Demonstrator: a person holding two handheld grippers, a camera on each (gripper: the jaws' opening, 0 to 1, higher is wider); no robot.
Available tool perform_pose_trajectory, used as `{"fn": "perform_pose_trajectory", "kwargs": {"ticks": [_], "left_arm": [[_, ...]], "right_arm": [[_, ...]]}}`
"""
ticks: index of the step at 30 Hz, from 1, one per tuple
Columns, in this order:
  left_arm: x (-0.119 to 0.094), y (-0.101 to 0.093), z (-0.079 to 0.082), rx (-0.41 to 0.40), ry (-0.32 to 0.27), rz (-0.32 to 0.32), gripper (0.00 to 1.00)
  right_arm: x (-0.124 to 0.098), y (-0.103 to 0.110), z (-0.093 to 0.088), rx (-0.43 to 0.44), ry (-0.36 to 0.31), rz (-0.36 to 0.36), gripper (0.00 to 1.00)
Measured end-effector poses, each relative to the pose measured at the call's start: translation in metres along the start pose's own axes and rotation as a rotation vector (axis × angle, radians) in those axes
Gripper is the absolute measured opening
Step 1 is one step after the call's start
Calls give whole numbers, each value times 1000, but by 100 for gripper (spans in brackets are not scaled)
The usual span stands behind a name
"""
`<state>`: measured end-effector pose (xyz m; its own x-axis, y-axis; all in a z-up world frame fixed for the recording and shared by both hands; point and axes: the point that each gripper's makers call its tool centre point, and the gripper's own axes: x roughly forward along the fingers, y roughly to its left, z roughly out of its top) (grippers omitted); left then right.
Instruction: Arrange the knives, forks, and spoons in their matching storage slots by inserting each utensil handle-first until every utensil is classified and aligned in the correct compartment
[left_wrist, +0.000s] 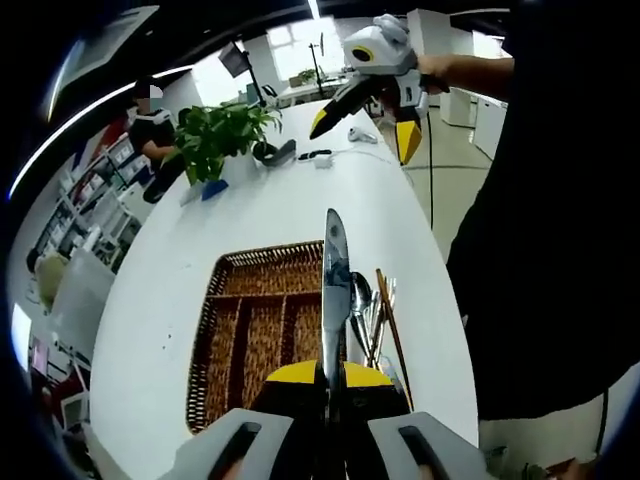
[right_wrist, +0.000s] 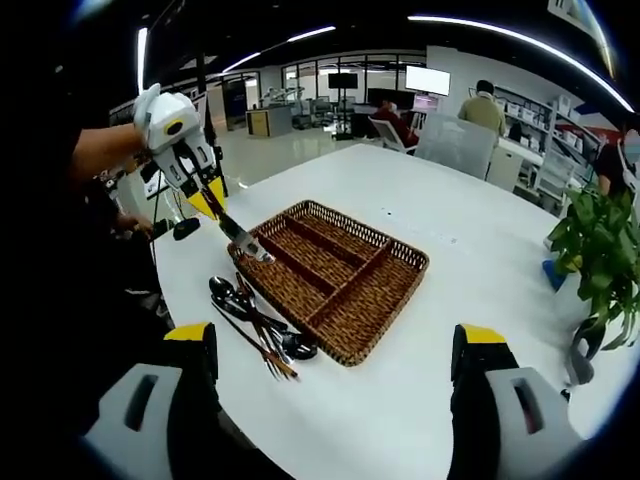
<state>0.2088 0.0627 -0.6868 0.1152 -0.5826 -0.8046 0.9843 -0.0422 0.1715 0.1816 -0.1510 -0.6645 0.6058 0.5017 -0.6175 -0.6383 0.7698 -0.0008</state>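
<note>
My left gripper (left_wrist: 332, 372) is shut on a silver knife (left_wrist: 334, 280), whose blade points forward over the right edge of a brown wicker tray (left_wrist: 235, 330) with three long slots. Loose spoons, forks and chopsticks (left_wrist: 372, 312) lie on the white table just right of the tray. In the right gripper view the left gripper (right_wrist: 215, 208) holds the knife (right_wrist: 246, 240) tilted down over the tray's (right_wrist: 395, 250) near-left corner, with the utensil pile (right_wrist: 255, 325) in front. My right gripper (right_wrist: 335, 345) is open and holds nothing; it hovers high over the table's far end (left_wrist: 362, 140).
A potted green plant (left_wrist: 220, 135) (right_wrist: 595, 260) stands near the far table edge, with a cable and small devices (left_wrist: 320, 155) beside it. The person's dark-clothed body (left_wrist: 560, 200) stands at the table's side. Seated people and desks fill the background.
</note>
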Motion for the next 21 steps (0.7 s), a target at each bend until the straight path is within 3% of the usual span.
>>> {"fn": "perform_pose_trajectory", "kwargs": {"ticks": [21], "left_arm": [[1,53,-14,15,4,53,4]], "right_arm": [[3,1,2,27,10,-10,98]]}}
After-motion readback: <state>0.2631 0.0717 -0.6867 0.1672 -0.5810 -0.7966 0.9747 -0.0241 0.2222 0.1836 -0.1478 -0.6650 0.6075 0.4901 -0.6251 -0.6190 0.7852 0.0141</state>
